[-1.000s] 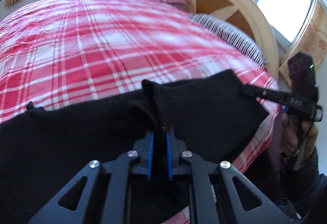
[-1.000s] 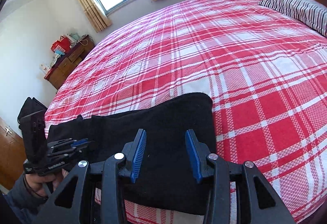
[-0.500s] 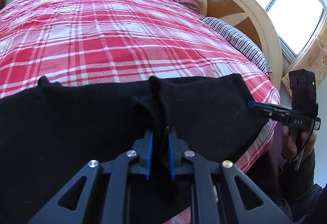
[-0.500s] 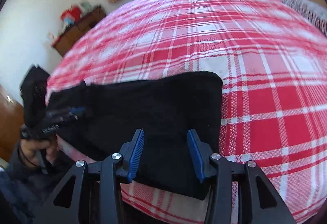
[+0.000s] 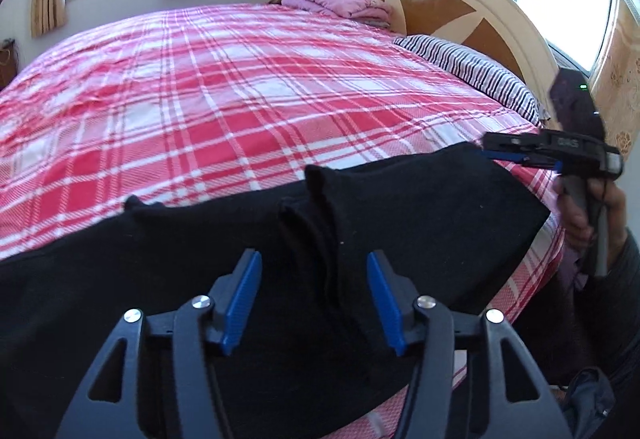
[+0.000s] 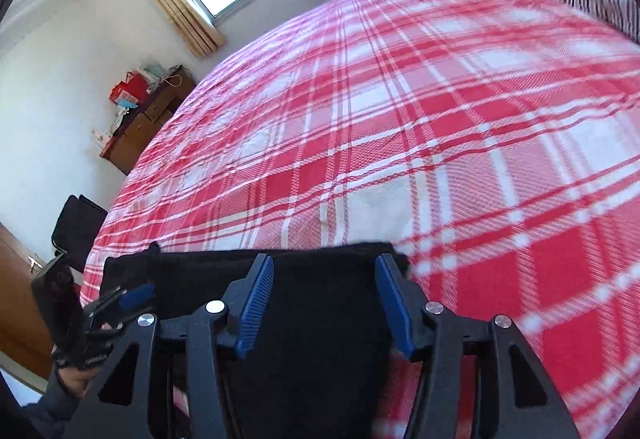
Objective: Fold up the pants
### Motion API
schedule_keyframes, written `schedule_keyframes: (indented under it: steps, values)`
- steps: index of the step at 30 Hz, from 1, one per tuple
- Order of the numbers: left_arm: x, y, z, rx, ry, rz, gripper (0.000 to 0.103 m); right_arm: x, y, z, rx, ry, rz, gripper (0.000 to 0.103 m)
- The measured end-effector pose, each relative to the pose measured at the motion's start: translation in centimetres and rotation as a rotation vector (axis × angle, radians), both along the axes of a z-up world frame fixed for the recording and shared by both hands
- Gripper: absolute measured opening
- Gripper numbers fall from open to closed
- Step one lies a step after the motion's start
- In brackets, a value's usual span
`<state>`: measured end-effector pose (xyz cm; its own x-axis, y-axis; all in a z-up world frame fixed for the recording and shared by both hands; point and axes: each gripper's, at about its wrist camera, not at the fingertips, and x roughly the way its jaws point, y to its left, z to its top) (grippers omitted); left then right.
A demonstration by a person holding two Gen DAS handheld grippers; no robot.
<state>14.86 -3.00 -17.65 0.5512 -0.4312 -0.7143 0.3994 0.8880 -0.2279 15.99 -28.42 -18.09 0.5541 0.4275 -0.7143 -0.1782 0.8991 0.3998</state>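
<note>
Left wrist view | your left gripper (image 5: pixel 314 299) fingers were spread wide, holding nothing, over a bunched ridge of the black pants (image 5: pixel 420 223) | right gripper (image 6: pixel 326 303) likewise wide, empty | pants lay along the bed (image 5: pixel 240 99) near edge | fold looked partial, flattening and more folds left

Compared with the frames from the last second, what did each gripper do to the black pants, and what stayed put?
The left gripper, shut on a pinched ridge of the black pants until half a second ago, has opened and let go; the ridge still stands between its fingers. The right gripper stayed open and shifted over the pants' right end. The pants remain along the near edge of the plaid bed.
</note>
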Motion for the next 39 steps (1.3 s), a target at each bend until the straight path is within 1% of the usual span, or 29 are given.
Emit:
schedule_keyframes:
  steps: [2,3,4,6,7,8,9,10,12,14,16,18,20,23,24,27,29,30,32,37,39]
  values:
    - [-0.1,1.0,0.2,0.003,-0.007,0.010,0.058,-2.0,-0.2,1.2,0.032,-0.031,0.034,0.055]
    - [-0.2,1.5,0.3,0.005,-0.009,0.019,0.058,-3.3,-0.3,1.4,0.073,-0.029,0.090,0.055]
    - [-0.3,2.1,0.4,0.008,-0.012,0.030,0.059,-4.2,-0.2,1.4,0.092,-0.023,0.125,0.055]
    - [-0.6,3.6,0.6,0.025,-0.022,0.061,0.061,-5.9,0.1,0.8,0.092,-0.006,0.187,0.055]
    - [-0.7,4.4,0.7,0.038,-0.029,0.076,0.062,-6.7,0.4,0.0,0.060,0.014,0.208,0.055]
    - [-0.9,5.1,0.8,0.055,-0.035,0.090,0.062,-7.0,0.6,-0.7,0.024,0.032,0.211,0.055]
    - [-1.0,6.4,0.9,0.082,-0.044,0.115,0.062,-7.4,0.7,-1.4,0.003,0.017,0.222,0.055]
    - [-1.2,7.5,0.9,0.099,-0.049,0.137,0.062,-7.6,0.7,-1.3,-0.004,-0.002,0.226,0.055]
    - [-1.5,10.4,1.0,0.128,-0.053,0.194,0.065,-7.6,1.0,-0.8,-0.016,-0.009,0.219,0.055]
    - [-2.1,13.5,1.2,0.159,-0.065,0.263,0.071,-7.9,1.1,0.0,0.016,-0.046,0.211,0.055]
    - [-2.9,16.5,1.2,0.202,-0.074,0.333,0.072,-8.4,1.1,0.7,0.060,-0.083,0.210,0.055]
    - [-3.6,20.0,0.9,0.240,-0.066,0.422,0.072,-8.7,1.3,0.9,0.064,-0.107,0.204,0.055]
    - [-4.3,23.3,0.7,0.236,-0.059,0.508,0.072,-8.6,1.6,0.8,0.058,-0.124,0.192,0.055]
    - [-4.8,26.7,0.3,0.197,-0.049,0.593,0.072,-8.3,2.4,0.3,0.055,-0.122,0.180,0.055]
    - [-4.9,27.5,0.0,0.174,-0.044,0.607,0.072,-7.9,2.6,0.1,0.050,-0.122,0.177,0.055]
    - [-4.6,28.1,-1.4,0.130,-0.012,0.599,0.072,-8.3,3.2,-0.1,0.011,-0.144,0.171,0.055]
    - [-4.4,28.1,-2.3,0.090,0.015,0.574,0.072,-8.4,3.5,-0.3,-0.014,-0.159,0.176,0.056]
    - [-4.4,27.9,-2.8,0.088,0.022,0.574,0.072,-8.6,3.8,-0.3,-0.022,-0.163,0.184,0.056]
    - [-4.6,27.4,-2.6,0.108,0.001,0.571,0.072,-8.5,4.1,-0.5,-0.030,-0.164,0.195,0.056]
    - [-4.8,26.6,-2.5,0.152,-0.017,0.564,0.072,-8.7,4.7,-1.0,-0.056,-0.164,0.208,0.056]
    - [-4.8,25.9,-2.6,0.157,-0.020,0.539,0.065,-8.8,4.7,-1.1,-0.055,-0.166,0.206,0.057]
